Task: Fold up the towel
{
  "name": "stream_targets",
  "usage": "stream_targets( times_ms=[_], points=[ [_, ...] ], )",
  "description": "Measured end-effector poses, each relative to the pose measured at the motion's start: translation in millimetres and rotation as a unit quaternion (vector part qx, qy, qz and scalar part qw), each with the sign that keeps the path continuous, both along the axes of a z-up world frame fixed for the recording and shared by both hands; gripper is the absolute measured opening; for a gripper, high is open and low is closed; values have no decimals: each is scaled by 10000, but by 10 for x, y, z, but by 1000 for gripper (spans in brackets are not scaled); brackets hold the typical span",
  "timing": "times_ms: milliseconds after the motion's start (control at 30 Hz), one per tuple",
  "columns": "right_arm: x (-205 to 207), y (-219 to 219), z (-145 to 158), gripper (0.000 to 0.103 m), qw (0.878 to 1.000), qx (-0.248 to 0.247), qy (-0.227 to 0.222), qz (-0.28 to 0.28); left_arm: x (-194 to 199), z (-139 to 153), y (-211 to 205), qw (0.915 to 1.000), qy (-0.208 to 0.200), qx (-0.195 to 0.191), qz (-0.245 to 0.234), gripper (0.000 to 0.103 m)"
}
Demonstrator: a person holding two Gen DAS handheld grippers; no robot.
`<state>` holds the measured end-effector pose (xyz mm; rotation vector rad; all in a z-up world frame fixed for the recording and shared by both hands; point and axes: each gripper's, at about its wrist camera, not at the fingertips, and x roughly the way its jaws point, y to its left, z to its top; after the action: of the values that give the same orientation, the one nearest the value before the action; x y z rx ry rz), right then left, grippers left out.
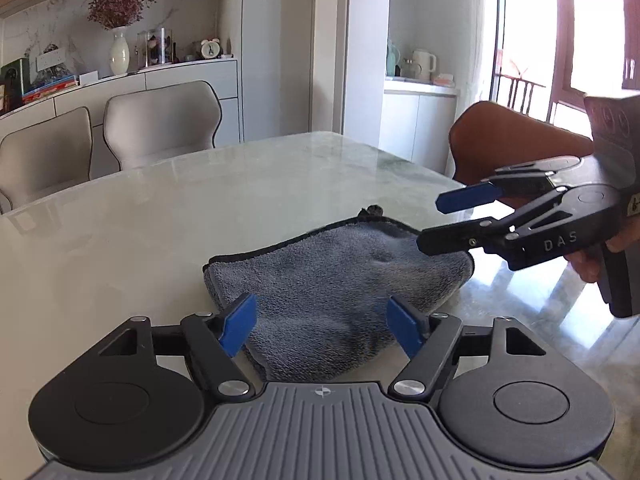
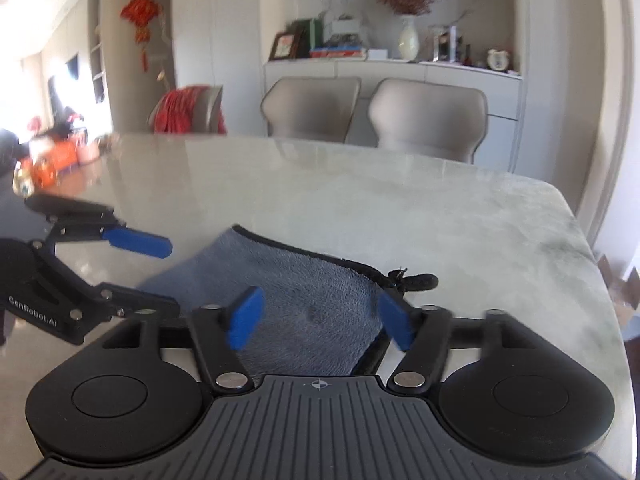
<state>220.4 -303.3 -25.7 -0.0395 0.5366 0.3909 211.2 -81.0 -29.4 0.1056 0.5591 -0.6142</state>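
Gray towel [image 1: 340,280] lies folded on the marble table [image 1: 160,220], near its front edge, black trim along the far side and a small hang loop [image 2: 416,280] at one corner. Left gripper [image 1: 322,326] sits low over the near side of the towel, pointing across it, jaws spread wide, blue pads [image 1: 239,330] either side of the cloth, gripping nothing. Right gripper [image 2: 322,322] comes in from the right, held level just above the towel's right end, jaws also spread, nothing between them. In the left view a hand [image 1: 600,256] wraps its handle. The two grippers point roughly toward each other across the towel. Two beige chairs [image 2: 372,112] stand behind the table; brown chair [image 1: 512,140] at the right.
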Motion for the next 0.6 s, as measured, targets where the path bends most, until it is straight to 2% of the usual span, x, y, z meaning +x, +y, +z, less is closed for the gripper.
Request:
stream_targets(
  times_ms=[67,167,333,433,500,600],
  points=[
    [-201,-6,38,98,9993,152,-74,-329,-127,41,36,9996,41,-226,155,86],
    [-472,13,48,102,9973,233,-179,-679,-337,60,56,9985,49,-358,407,87],
    [-849,55,-24,102,9894,377,-147,-1392,-668,53,47,9941,-82,-332,1029,88],
    [-1017,98,-87,102,9854,374,-83,-1661,-866,32,56,9918,-164,-319,1227,88],
    [-1140,131,-121,102,9828,359,-71,-1809,-1007,30,109,9902,-168,-438,1314,89],
    [-1400,208,-128,102,9811,277,-306,-1888,-1156,17,190,9868,-111,-603,1502,94]
  ],
)
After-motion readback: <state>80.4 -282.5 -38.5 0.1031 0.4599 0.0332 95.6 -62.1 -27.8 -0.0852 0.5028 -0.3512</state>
